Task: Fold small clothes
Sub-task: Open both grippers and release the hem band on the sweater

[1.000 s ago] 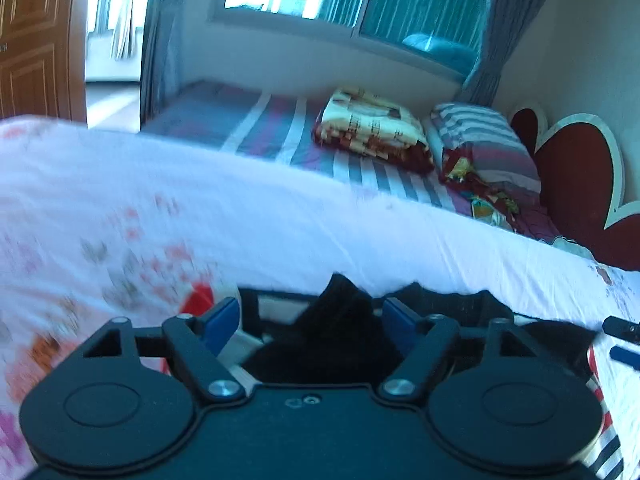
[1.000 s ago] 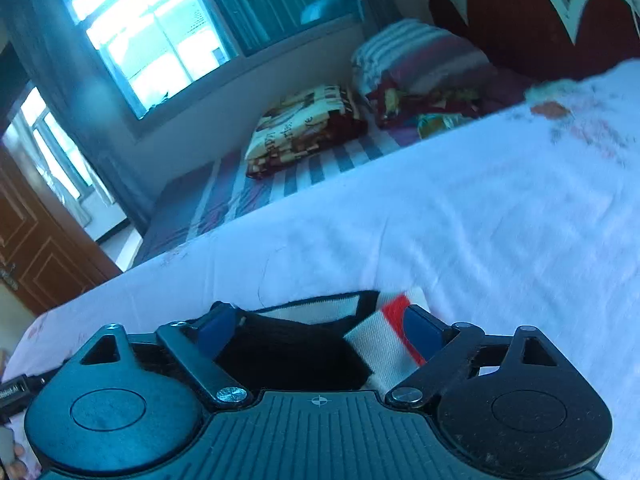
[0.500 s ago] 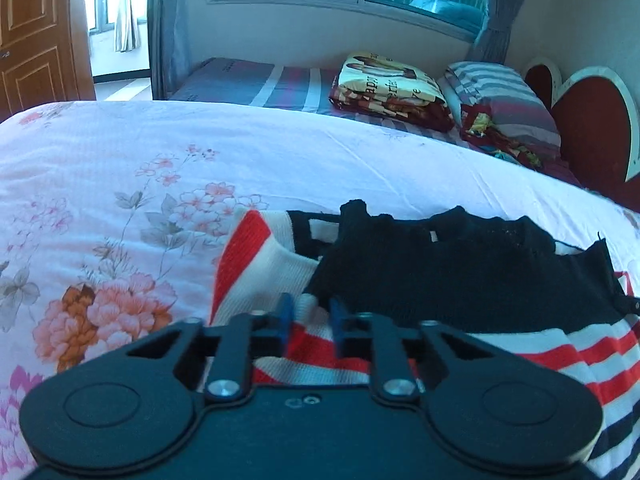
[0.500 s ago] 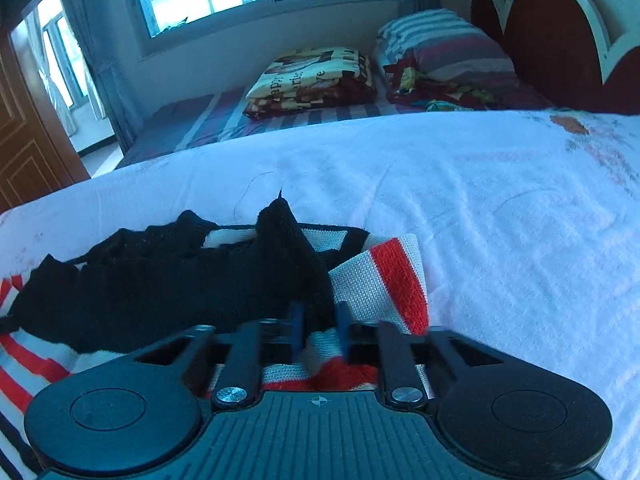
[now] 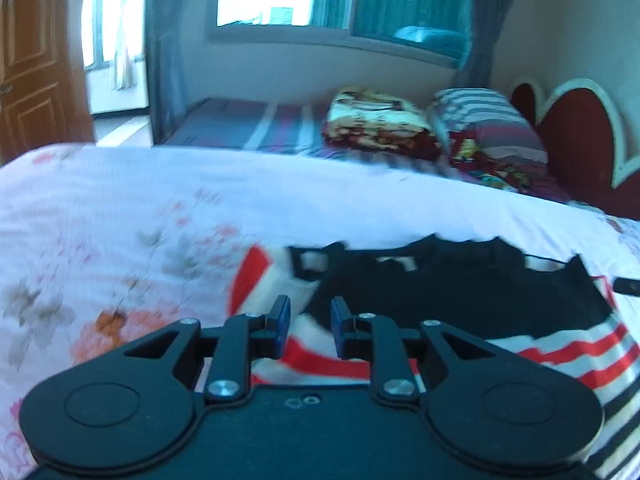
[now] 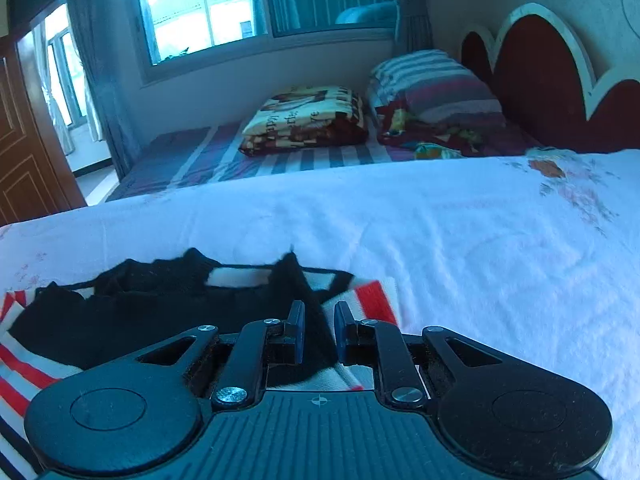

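A small knit sweater (image 5: pixel 460 292), black at the top with red, white and black stripes, lies flat on the white floral bedspread (image 5: pixel 120 216). My left gripper (image 5: pixel 306 322) hangs just above its left shoulder, jaws a little apart with nothing between them. The sweater also shows in the right wrist view (image 6: pixel 160 312). My right gripper (image 6: pixel 319 330) is over its right shoulder, jaws a little apart and holding nothing. The tip of the right gripper (image 5: pixel 628 286) shows at the right edge of the left wrist view.
Behind this bed stands a second bed with a striped sheet (image 6: pixel 208 156), a folded patterned blanket (image 6: pixel 308 120) and a striped pillow (image 6: pixel 432 88). A red heart-shaped headboard (image 6: pixel 540 80) is at the right, a window (image 6: pixel 200 8) at the back, a wooden door (image 5: pixel 36 60) at the left.
Half a second ago both grippers were shut on the sweater's shoulders. Both have opened a little, let go and lifted back. The sweater now lies flat.
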